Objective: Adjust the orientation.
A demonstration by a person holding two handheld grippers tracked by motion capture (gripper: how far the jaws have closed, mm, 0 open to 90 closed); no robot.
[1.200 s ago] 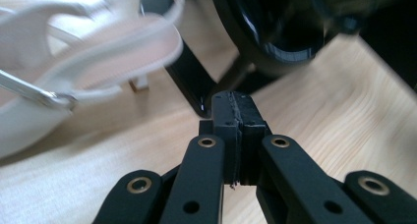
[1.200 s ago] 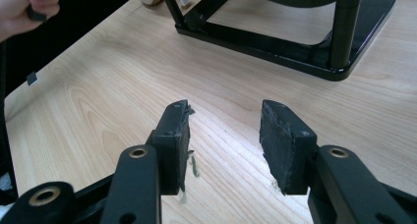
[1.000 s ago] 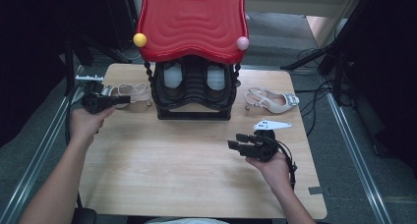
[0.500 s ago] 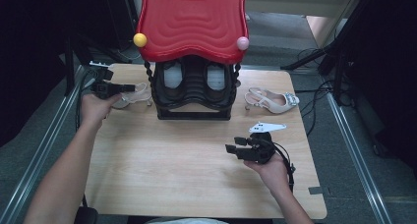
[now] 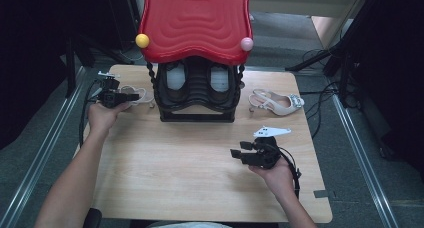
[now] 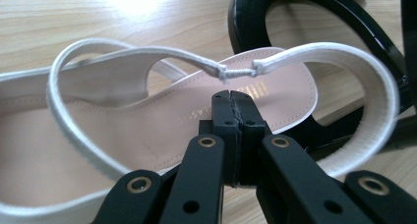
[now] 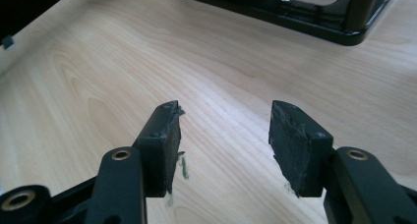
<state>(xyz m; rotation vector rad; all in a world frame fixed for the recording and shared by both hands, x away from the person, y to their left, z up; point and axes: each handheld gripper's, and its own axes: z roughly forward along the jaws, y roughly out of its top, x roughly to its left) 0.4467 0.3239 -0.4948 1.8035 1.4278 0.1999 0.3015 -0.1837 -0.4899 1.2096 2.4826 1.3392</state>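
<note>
Spanning the frame, a wooden worktop (image 5: 200, 163) carries a black-and-red shoe rack (image 5: 196, 63) at twelve o'clock. At nine o'clock beside it lies a white slingback sandal (image 6: 147, 126), likely light, with a soft thin strap best pinched near its heel. The left gripper (image 6: 231, 98) hovers above it, fingers clenched empty. The right gripper (image 7: 223, 135) waits at four o'clock; its fingers, spread and empty, have just been opening.

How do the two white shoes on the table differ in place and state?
The left shoe lies left of the black rack, with the shut left hand-held gripper at it. The right shoe lies right of the rack, untouched, its toe pointing left. Both are pale slingbacks resting on the wooden table.
</note>
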